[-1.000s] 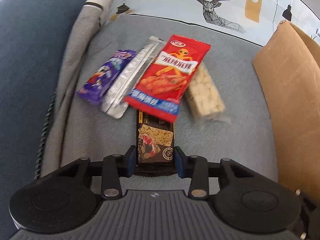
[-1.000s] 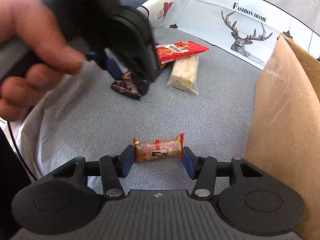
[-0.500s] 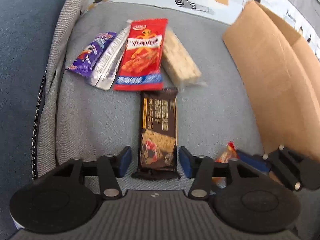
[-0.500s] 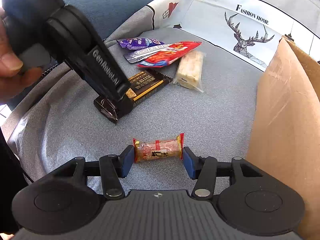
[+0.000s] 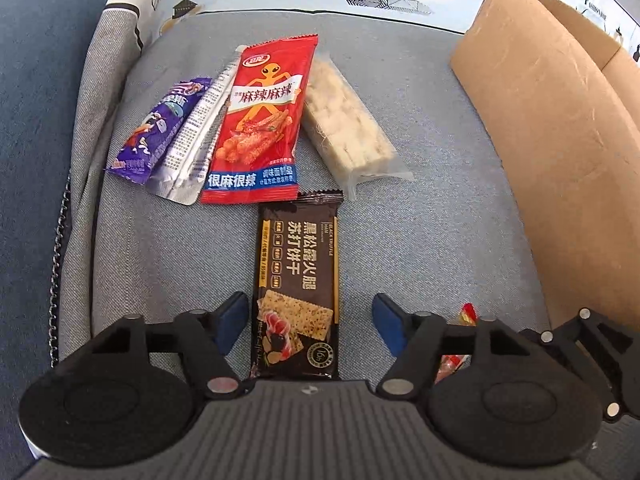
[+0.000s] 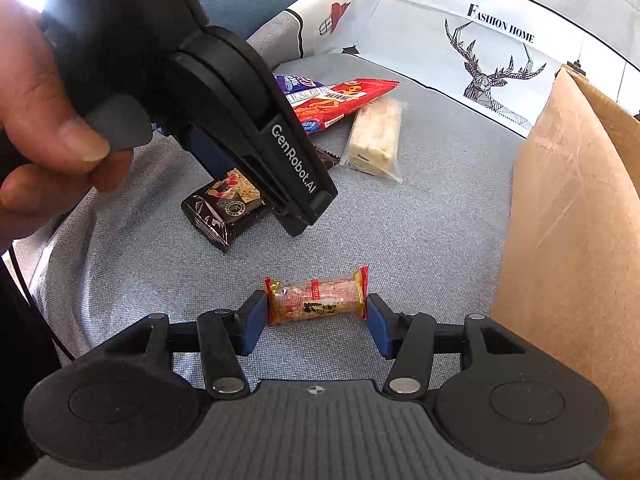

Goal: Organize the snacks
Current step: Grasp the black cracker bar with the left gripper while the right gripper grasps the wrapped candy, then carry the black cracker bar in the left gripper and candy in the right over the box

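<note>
Two tongs over a grey cushion (image 5: 420,240): left tongs (image 5: 306,322) just opened, straddling the dark cracker pack (image 5: 298,288) untouched; right tongs (image 6: 316,318) pinch a small roll (image 6: 316,294); likely next, the cardboard box (image 6: 568,216).

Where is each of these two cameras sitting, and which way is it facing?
Left wrist: on the left gripper, looking steeply down at the dark cracker pack lying between its open jaws; the other gripper shows at the lower right edge.
Right wrist: on the right gripper, angled down along the cushion at the small red-ended snack between its jaws; a hand holds the left gripper ahead.
Shared: cracker pack, red packet, pale bar, cardboard box.
</note>
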Demonstrator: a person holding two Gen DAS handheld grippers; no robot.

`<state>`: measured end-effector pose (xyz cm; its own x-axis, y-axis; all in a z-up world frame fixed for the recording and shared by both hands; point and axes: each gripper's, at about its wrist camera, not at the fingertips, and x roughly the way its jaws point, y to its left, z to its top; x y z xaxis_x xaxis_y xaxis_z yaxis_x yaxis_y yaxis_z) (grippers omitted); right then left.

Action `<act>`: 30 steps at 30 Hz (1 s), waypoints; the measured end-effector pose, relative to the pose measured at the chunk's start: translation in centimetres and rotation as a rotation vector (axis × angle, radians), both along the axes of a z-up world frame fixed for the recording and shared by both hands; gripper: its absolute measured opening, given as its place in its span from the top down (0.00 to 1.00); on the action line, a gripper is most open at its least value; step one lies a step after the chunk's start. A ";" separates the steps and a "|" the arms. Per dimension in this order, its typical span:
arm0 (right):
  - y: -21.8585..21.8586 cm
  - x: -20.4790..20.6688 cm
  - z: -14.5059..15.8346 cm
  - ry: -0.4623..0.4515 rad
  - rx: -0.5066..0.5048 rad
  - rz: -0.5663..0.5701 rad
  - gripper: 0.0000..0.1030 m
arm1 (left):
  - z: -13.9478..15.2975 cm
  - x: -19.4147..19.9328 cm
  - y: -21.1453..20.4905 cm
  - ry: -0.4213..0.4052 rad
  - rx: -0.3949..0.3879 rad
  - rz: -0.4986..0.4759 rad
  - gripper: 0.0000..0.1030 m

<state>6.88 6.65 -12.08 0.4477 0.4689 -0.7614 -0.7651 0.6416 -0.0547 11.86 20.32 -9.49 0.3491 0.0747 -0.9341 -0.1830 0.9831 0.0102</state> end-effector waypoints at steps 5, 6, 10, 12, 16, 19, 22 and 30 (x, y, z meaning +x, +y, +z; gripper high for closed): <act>0.0 -0.1 0.1 -0.005 -0.001 0.002 0.47 | 0.4 0.2 1.0 -0.037 -0.018 0.036 0.59; 0.0 -0.1 0.1 -0.010 0.000 0.002 0.47 | 0.5 0.1 1.1 -0.047 -0.017 0.036 0.59; -0.2 -0.3 0.4 -0.028 0.013 -0.005 0.48 | 1.4 -0.2 1.0 -0.095 -0.060 0.024 0.59; -0.4 -0.4 0.7 -0.037 0.025 -0.011 0.48 | 1.8 -0.3 0.9 -0.116 -0.084 0.014 0.59; -0.6 -0.5 1.2 -0.056 0.049 -0.025 0.48 | 3.0 -0.4 0.7 -0.183 -0.118 0.005 0.59; -0.8 -0.6 1.6 -0.076 0.071 -0.031 0.48 | 3.9 -0.6 0.4 -0.231 -0.147 0.000 0.60; -1.0 -0.9 2.1 -0.094 0.090 -0.035 0.48 | 4.5 -0.7 0.1 -0.264 -0.153 -0.007 0.60; -1.4 -1.3 2.8 -0.107 0.101 -0.044 0.48 | 5.6 -1.3 0.1 -0.315 -0.179 0.000 0.60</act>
<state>5.54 5.22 -9.27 0.5456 0.5189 -0.6581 -0.7293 0.6808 -0.0679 10.52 20.41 -3.90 0.6218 -0.0806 -0.7790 -0.1499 0.9641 -0.2193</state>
